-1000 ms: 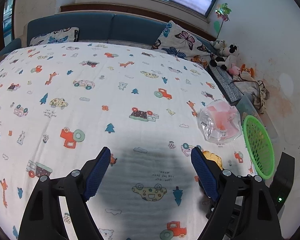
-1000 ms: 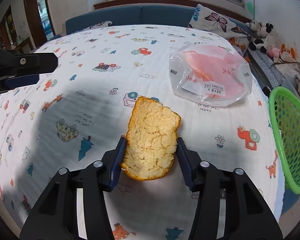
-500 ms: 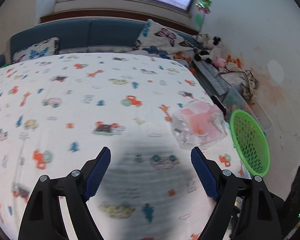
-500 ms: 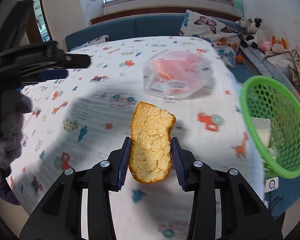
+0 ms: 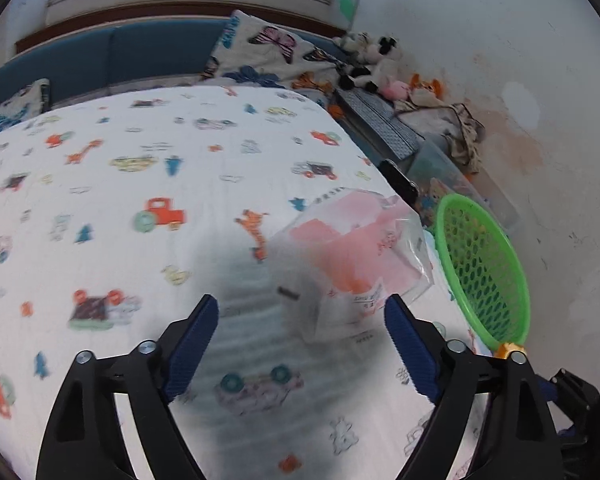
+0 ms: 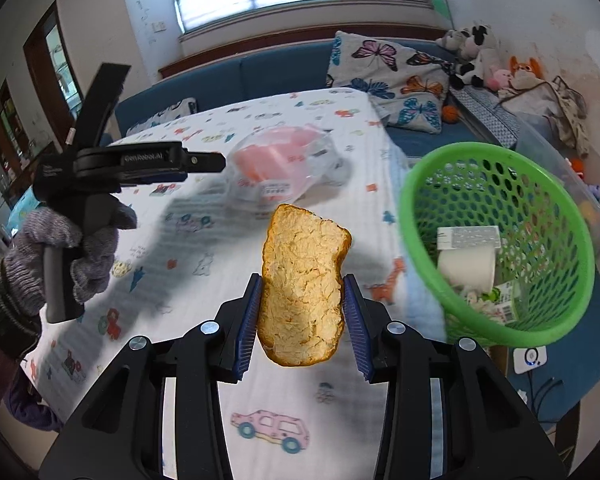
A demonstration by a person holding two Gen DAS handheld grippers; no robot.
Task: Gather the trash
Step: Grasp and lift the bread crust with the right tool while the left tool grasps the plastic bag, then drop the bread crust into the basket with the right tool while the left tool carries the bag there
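The right tongs [image 6: 304,312] hold a slice of bread [image 6: 303,284] by its two long edges, both blue pads [image 6: 249,320] pressed against the crust. The slice stands on end, tilted a little to the right, lifted clear of the bed [image 6: 300,408] and pointing down at a slant over its near edge. Just to its right sits the green basket [image 6: 420,216], tipped toward the camera, with a white paper roll [image 6: 466,266] and some printed wrappers [image 6: 504,304] inside. Bread and basket are apart; the slice is not over the rim.

The left tongs [image 5: 302,316] are wide and their jaws are opening, with nothing pressed between the pads [image 5: 192,344]. They slant down at the bed [image 5: 100,248], and the near corner of a clear bag [image 5: 352,256] with pink contents lies between and just beyond the tips, on the sheet near the bed's right edge. The basket [image 5: 484,264] stands just past that edge, beside the bag.

From the right wrist view, the left tongs [image 6: 216,162] reach in level from the left, aimed at the bag [image 6: 284,164]. A hand [image 6: 72,248] in a grey knit glove grips their black handle from below, fingers wrapped round it, wrist low.
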